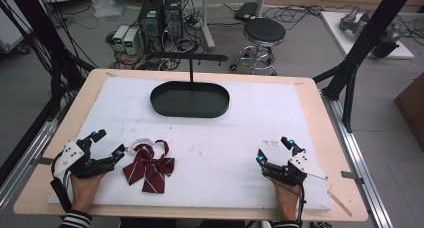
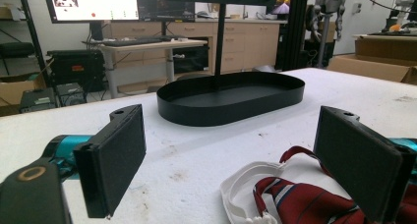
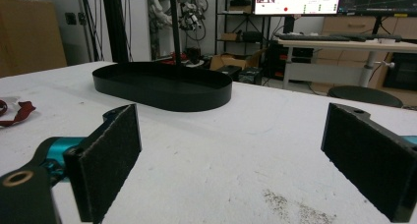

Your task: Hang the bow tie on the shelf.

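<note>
A dark red striped bow tie (image 1: 149,167) with a white neck strap (image 1: 142,143) lies on the white mat near the front left. My left gripper (image 1: 108,143) rests on the mat just left of it, open, with nothing between its jaws; in the left gripper view the bow tie (image 2: 305,199) and strap (image 2: 243,187) lie close by the right jaw. My right gripper (image 1: 274,149) sits at the front right, open and empty. A black oval tray (image 1: 190,99) with an upright stand (image 1: 191,68) is at the back centre, also seen as tray (image 2: 231,98) and tray (image 3: 162,86).
The white mat (image 1: 210,143) covers a wooden table (image 1: 320,108). Black frame posts (image 1: 365,38) stand at the right and left. A stool (image 1: 264,33) and computers (image 1: 160,15) are on the floor beyond the table.
</note>
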`<state>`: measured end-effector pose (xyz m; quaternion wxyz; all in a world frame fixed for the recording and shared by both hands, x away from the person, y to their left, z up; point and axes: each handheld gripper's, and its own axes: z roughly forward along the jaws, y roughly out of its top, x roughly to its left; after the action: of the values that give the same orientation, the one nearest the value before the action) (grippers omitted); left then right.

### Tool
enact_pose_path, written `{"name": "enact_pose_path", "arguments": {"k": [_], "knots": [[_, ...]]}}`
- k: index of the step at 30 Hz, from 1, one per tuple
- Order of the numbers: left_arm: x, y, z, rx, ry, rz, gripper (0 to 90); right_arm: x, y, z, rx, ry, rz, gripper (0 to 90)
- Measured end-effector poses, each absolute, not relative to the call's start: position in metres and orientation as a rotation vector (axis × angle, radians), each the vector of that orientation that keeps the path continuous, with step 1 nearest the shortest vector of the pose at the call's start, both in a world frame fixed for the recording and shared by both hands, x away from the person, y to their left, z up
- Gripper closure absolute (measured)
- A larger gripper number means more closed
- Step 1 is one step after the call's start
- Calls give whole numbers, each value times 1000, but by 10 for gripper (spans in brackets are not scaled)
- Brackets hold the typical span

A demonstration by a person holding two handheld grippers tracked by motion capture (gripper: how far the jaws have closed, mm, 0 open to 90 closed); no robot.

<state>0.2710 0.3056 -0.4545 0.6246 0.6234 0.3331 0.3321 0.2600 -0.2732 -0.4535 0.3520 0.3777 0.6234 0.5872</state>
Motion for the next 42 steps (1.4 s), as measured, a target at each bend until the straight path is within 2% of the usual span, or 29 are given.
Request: {"name": "enact_pose_path", "arguments": {"k": [25, 27, 36, 42], "knots": [[273, 303, -453, 1455, 787, 778, 140, 260, -273, -453, 984, 1612, 1507, 70], [275, 301, -449, 1520, 782, 798, 141, 260, -272, -453, 986, 1612, 1504, 70], [289, 301, -419, 1641, 793, 725, 141, 261, -272, -453, 982, 1616, 1498, 70], [299, 297, -407, 1738, 824, 720, 145, 261, -272, -453, 980, 1606, 1500, 70]]}}
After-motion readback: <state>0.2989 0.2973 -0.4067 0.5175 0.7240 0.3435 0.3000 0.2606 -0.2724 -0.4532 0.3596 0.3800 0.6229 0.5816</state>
